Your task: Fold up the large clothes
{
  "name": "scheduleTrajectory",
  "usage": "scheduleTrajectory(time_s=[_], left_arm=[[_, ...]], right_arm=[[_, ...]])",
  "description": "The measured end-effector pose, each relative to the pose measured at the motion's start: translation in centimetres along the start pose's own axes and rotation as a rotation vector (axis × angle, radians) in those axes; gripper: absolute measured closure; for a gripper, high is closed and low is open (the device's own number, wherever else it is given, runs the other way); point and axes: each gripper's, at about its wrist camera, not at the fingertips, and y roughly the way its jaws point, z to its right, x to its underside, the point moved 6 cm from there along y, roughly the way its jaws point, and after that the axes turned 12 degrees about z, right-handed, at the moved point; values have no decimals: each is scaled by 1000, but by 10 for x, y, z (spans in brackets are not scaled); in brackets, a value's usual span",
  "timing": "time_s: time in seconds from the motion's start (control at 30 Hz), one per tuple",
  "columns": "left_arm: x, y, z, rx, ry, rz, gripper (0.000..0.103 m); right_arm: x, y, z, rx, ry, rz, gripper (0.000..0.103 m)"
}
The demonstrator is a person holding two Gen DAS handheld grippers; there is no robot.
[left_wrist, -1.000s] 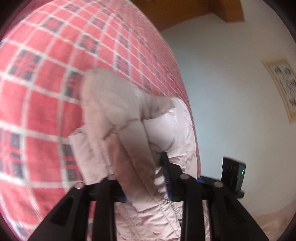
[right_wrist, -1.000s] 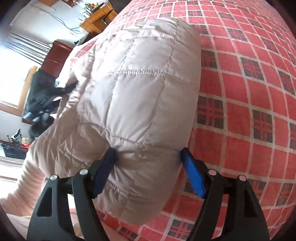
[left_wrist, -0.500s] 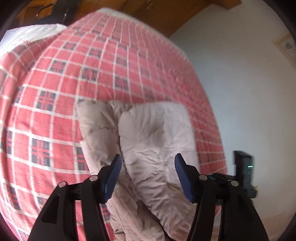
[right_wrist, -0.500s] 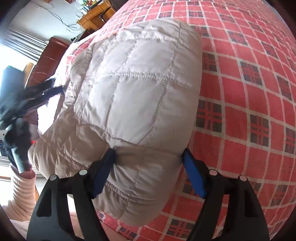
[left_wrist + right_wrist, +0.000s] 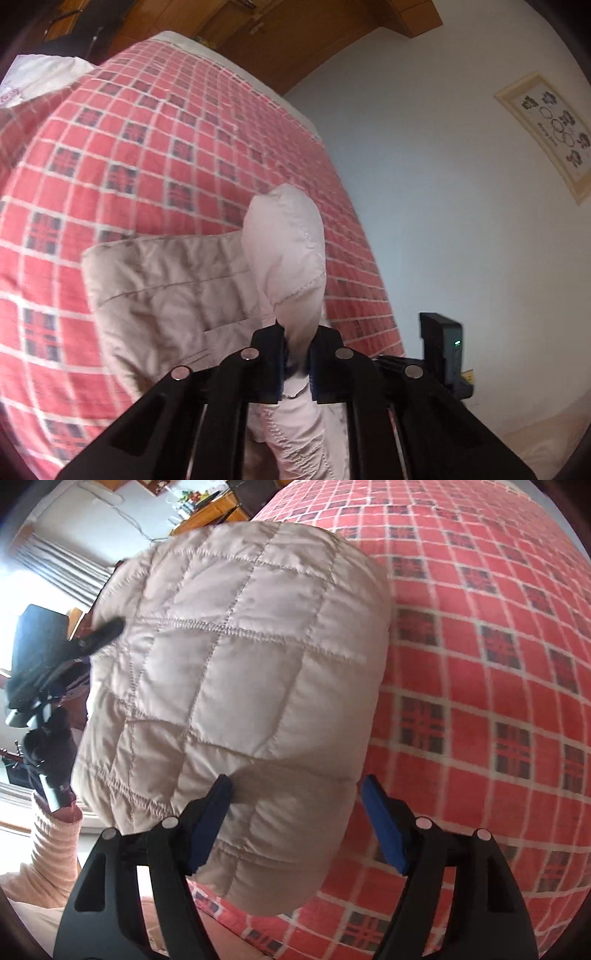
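- A puffed fold of the quilted jacket (image 5: 284, 258) is being pinched by the closed left gripper (image 5: 297, 360), so that it can be carried over
- The jacket's bulk, lying on the checked bed (image 5: 498, 664), is being straddled by the spread-open right gripper (image 5: 295, 812), steadying it

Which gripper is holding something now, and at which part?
The left gripper is shut on a puffy fold of the quilted jacket. The right gripper is open around the jacket's end, holding nothing.

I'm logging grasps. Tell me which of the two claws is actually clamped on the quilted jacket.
The left claw: its jaws are pinched shut on a fold of the quilted jacket. The right claw stands wide open, jaws merely straddling the padded bundle.
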Motion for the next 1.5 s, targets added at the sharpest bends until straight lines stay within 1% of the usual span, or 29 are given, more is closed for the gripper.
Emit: scheduleTrajectory(time_s=[0.07, 0.1, 0.13, 0.17, 0.2, 0.27, 0.37, 0.47, 0.53, 0.6, 0.67, 0.73, 0.8, 0.87, 0.93, 0.97, 1.0, 1.03, 1.07, 1.1, 1.13, 1.17, 1.2, 1.27, 1.37, 1.4, 1.43, 1.5], left_arm=[[9, 1, -35, -47, -49, -22, 94], [15, 2, -50, -79, -55, -34, 93], [26, 3, -70, -106, -80, -52, 93], [35, 6, -84, -110, -113, -65, 92], [45, 10, -100, -97, -157, -64, 91], [54, 14, -114, -76, -214, -47, 90], [59, 18, -114, -118, -148, -48, 86], [51, 17, -103, -149, -156, -55, 82], [41, 7, -91, -204, -133, -54, 77], [33, -11, -76, -274, -99, -55, 75], [36, -32, -54, -258, -99, -55, 72], [49, -46, -28, -214, -106, -71, 62], [64, -52, -17, -231, -100, -99, 57], [83, -50, -11, -250, -121, -142, 56], [102, -47, -14, -247, -172, -177, 57], [107, -43, -13, -219, -200, -179, 57], [111, -43, -12, -192, -227, -177, 63], [113, -43, -13, -196, -232, -165, 75], [111, -45, -12, -192, -221, -150, 78], [110, -50, -11, -175, -223, -131, 84], [108, -56, -10, -156, -227, -110, 87], [105, -62, -10, -151, -219, -90, 87], [103, -67, -12, -178, -191, -77, 88], [107, -69, -26, -215, -169, -86, 88], [134, -58, -65, -254, -191, -150, 88], [141, -54, -74, -258, -201, -161, 87], [149, -49, -84, -252, -230, -166, 86], [152, -47, -93, -221, -290, -149, 85]], right_arm=[[3, 8, -8, -2, -15, -15, 30], [4, 11, -11, -4, -22, -23, 30], [5, 15, -14, -4, -26, -30, 30], [5, 20, -17, 0, -33, -36, 28], [6, 24, -18, 11, -45, -41, 28], [6, 33, -20, 35, -60, -54, 27], [8, 44, -18, 39, -41, -74, 25], [13, 47, -18, 25, -19, -85, 25], [13, 44, -16, 21, -17, -79, 25], [10, 37, -16, 18, -22, -63, 26], [8, 36, -17, 15, -20, -57, 26], [8, 36, -19, 15, -14, -57, 26], [10, 33, -18, 13, -13, -56, 26], [8, 35, -17, 13, -10, -58, 26], [8, 37, -18, 12, -12, -60, 26], [8, 36, -17, 14, -15, -61, 26], [7, 36, -17, 18, -22, -62, 26], [5, 29, -11, 22, -30, -62, 26], [4, 30, -12, 23, -35, -60, 26], [2, 31, -16, 21, -38, -57, 26], [1, 29, -17, 15, -40, -54, 26], [0, 28, -18, 5, -42, -49, 26], [0, 26, -19, 1, -45, -45, 26], [1, 29, -19, 5, -51, -49, 26], [9, 40, -19, -24, -29, -80, 26], [12, 44, -19, -35, -25, -89, 24], [14, 46, -19, -33, -28, -93, 24], [15, 49, -19, -17, -43, -87, 24]])
